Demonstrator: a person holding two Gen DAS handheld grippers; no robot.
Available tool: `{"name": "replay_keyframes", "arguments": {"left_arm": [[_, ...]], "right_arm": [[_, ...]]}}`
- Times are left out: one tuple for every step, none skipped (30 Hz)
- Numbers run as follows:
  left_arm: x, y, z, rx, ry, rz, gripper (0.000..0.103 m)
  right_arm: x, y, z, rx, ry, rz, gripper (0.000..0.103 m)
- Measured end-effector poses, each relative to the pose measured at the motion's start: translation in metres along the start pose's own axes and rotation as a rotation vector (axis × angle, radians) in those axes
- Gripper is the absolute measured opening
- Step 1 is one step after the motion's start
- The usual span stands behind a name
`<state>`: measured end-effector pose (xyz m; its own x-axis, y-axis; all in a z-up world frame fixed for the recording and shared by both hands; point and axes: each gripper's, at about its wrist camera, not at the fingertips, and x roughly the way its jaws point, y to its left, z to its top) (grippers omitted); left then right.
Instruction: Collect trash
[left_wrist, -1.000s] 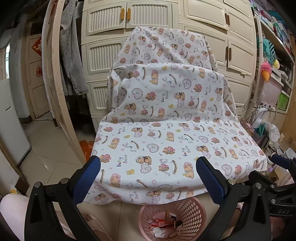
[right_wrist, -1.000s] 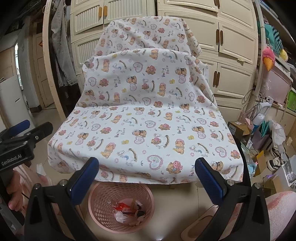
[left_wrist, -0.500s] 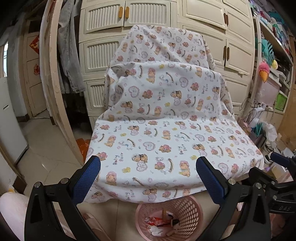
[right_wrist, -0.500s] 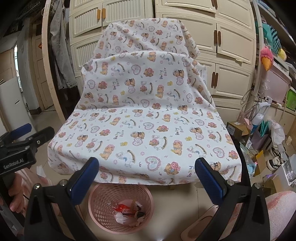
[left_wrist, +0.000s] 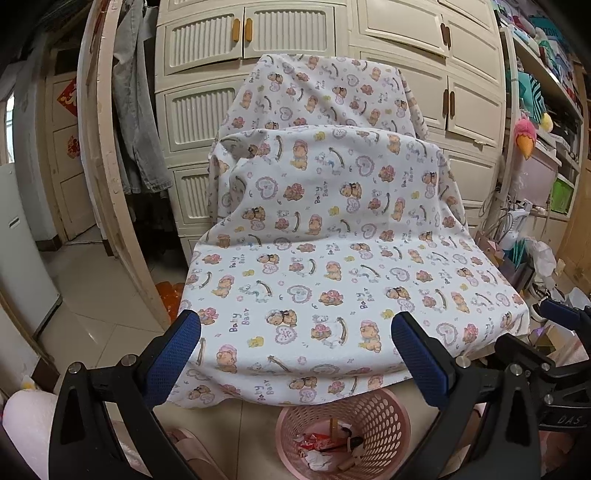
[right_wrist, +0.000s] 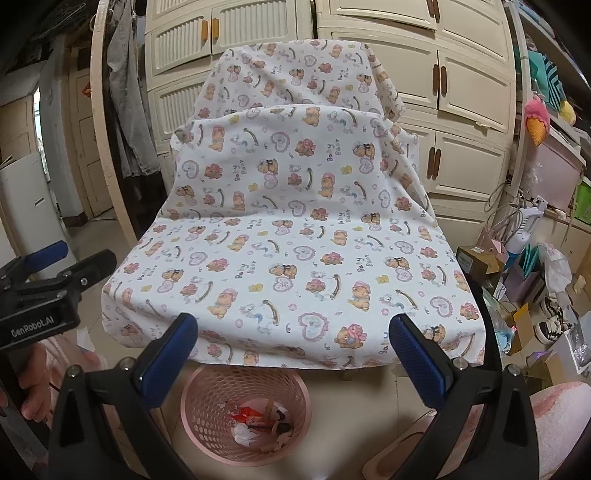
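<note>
Below the cloth-draped desk (left_wrist: 332, 288): trash (right_wrist: 258, 424) already in pink basket (right_wrist: 207, 398).
Left gripper (left_wrist: 295, 354) and right gripper (right_wrist: 293, 354) hover, jaws released, empty; no loose trash visible; collection looks nearly finished.

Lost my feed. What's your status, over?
Left gripper open, empty. Right gripper open, empty. Basket on floor, trash inside. Sheet bare, its edge hangs over the rim.
</note>
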<state>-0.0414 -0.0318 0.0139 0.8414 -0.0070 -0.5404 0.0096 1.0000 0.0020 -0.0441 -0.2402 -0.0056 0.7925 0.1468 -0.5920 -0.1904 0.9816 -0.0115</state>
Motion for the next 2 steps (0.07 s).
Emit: {"name": "replay_keyframes", "arguments": {"left_arm": [[0.0008, 0.0008, 0.0001, -0.004, 0.008, -0.005, 0.102], [0.0015, 0.002, 0.0003, -0.01, 0.016, -0.009, 0.102]], "right_arm": [[-0.0001, -0.0001, 0.0003, 0.004, 0.001, 0.003, 0.103], [-0.0002, 0.0, 0.0005, 0.008, 0.002, 0.006, 0.103]]}}
